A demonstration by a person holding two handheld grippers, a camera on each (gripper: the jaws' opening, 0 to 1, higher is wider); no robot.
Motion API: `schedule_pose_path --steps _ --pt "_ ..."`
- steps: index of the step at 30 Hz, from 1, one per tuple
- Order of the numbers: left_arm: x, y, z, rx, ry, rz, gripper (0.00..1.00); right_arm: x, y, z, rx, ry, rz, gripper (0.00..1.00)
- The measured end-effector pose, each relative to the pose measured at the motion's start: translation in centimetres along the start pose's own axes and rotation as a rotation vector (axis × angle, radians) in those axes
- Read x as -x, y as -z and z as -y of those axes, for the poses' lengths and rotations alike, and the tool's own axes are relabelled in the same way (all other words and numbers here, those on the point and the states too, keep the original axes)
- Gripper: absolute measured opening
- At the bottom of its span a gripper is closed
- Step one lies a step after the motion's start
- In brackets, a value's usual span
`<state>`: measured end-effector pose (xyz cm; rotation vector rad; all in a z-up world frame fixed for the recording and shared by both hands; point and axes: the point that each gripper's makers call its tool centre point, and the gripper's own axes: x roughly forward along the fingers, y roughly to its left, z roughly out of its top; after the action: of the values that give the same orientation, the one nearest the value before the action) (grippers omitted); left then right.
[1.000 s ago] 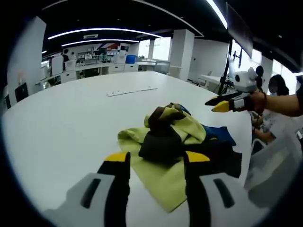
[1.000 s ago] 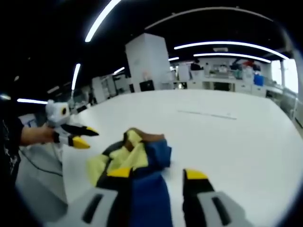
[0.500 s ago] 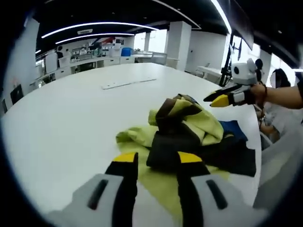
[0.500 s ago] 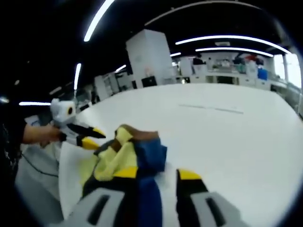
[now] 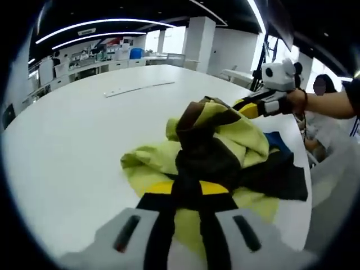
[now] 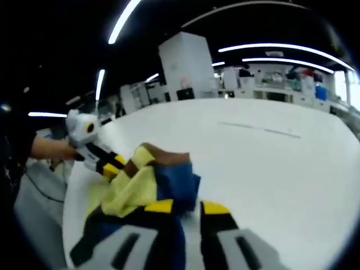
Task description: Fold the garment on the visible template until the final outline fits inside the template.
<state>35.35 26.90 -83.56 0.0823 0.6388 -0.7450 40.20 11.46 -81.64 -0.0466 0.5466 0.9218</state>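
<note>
Closing both tools: your left tool (image 5: 187, 188) now clamped on crumpled yellow-brown-blue garment (image 5: 216, 147), right tool (image 6: 181, 207) nearly together at blue edge, on white bench (image 5: 73, 129); fold starting.

Both views are lit from above by long ceiling light strips (image 5: 101, 31), seen as curved bands by fisheye distortion. The white table (image 5: 67, 135) is rendered bright, nearly washed out. The right gripper view is softened by motion blur; window glare (image 5: 169, 40) is seen far off.
</note>
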Motion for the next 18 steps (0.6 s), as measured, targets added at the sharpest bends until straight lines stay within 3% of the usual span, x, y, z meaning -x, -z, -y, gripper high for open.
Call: schedule_pose_path --steps 4,6,9,12,15,18 --pt "0.1 -0.1 -0.3 0.004 -0.006 -0.015 0.07 -0.2 -0.2 -0.1 0.02 -0.008 0.009 0.0" --pt "0.3 -0.2 -0.2 0.003 -0.013 -0.019 0.0 -0.2 -0.3 -0.2 0.021 -0.011 0.011 0.0" --pt "0.6 -0.3 0.1 0.001 -0.035 -0.021 0.0 0.2 -0.9 -0.5 0.023 -0.002 0.024 0.0" --pt "1.3 -1.0 0.0 -0.05 -0.065 0.002 0.0 0.8 -1.4 -0.4 0.016 0.001 0.04 0.0" --pt "2.8 -2.5 -0.3 0.036 -0.088 0.073 0.0 1.9 -2.4 -0.6 0.003 -0.002 0.069 0.0" --pt "3.8 -4.3 -0.1 0.051 -0.1 0.122 0.0 3.0 -3.3 -1.2 0.002 -0.005 0.088 0.0"
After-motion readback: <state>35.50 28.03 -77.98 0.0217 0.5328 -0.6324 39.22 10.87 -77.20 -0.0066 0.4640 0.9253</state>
